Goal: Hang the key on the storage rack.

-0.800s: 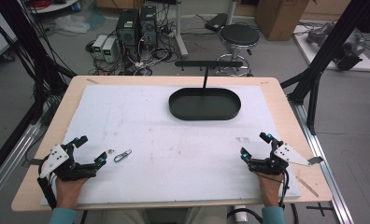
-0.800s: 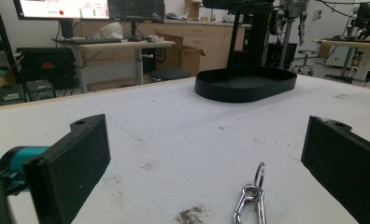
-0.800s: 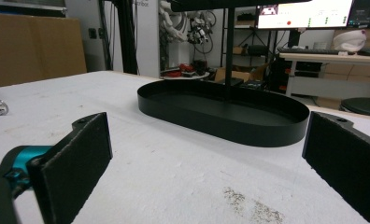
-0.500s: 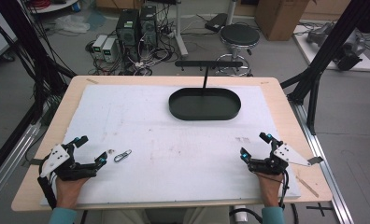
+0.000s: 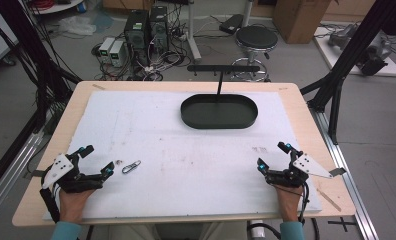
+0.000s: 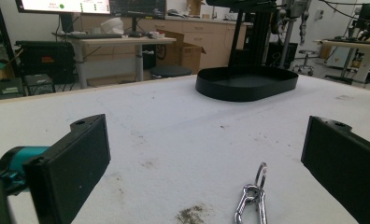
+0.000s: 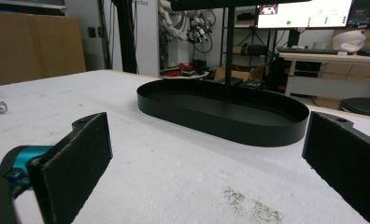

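The left tool [image 5: 97,160] is resting at the near left corner of the worktop [image 5: 76,107], gripped by the person's left hand [image 5: 74,201], and its jaws are standing wide apart with nothing between the pads. A small metal carabiner clip [image 5: 131,166] is lying flat on the white mat [image 5: 151,125] just beside that tool's forward jaw, apart from it and not touching. In the left gripper view the same clip [image 6: 253,198] is sitting low between the two black jaws, nearer the right-hand one, with a ring at its far end; neither pad is pressing on it. A faint patch of dirt [image 6: 190,214] is marking the mat just beside the clip.

The right tool [image 5: 275,156] is resting at the near right corner of the mat, held by the person's right hand [image 5: 288,202], and its jaws are likewise gaping wide and holding nothing.

A black oval tray [image 5: 192,117] is sitting toward the far middle of the mat, well apart from both tools and from the clip. A thin black post [image 5: 218,86] is rising from its far side and carrying a horizontal bar [image 5: 223,68]. In the right gripper view the tray [image 7: 248,133] is lying ahead between the jaws, and its interior is appearing bare.
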The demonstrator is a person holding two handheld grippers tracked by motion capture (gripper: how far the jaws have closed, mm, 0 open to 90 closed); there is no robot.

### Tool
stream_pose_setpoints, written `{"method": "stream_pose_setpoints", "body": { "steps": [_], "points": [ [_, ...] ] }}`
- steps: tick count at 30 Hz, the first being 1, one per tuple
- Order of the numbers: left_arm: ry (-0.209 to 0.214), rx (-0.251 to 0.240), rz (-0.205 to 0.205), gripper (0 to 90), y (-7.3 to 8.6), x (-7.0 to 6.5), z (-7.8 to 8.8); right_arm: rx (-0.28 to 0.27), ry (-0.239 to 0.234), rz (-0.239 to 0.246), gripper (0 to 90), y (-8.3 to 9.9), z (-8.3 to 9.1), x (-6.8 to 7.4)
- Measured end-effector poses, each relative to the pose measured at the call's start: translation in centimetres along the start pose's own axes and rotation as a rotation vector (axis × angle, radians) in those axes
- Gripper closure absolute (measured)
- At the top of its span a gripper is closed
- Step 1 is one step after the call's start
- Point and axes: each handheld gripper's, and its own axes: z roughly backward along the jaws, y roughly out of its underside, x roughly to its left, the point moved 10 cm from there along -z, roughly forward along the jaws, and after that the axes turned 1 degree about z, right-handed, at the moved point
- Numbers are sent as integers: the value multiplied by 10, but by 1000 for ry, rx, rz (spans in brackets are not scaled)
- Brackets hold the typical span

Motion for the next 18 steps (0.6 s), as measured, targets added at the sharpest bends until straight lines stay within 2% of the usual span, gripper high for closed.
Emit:
{"method": "stream_pose_setpoints", "body": {
  "steps": [3, 6, 10, 11, 13, 18],
  "points": [
    [6, 15, -9, 17, 0, 1, 0, 2, 1, -1, 8, 0, 0, 0],
    [18, 7, -7, 17, -5, 1, 1, 0, 1, 0, 8, 0, 0, 0],
    [48, 37, -8, 17, -12, 0, 1, 0, 3, -3, 8, 0, 0, 0],
    [69, 73, -21, 17, -14, -1, -1, 0, 4, -2, 8, 0, 0, 0],
    [81, 118, -48, 17, -16, -1, -3, 4, 2, -4, 8, 0, 0, 0],
    [130, 200, -103, 17, -24, -6, -11, 5, 4, -5, 8, 0, 0, 0]
  ]
}}
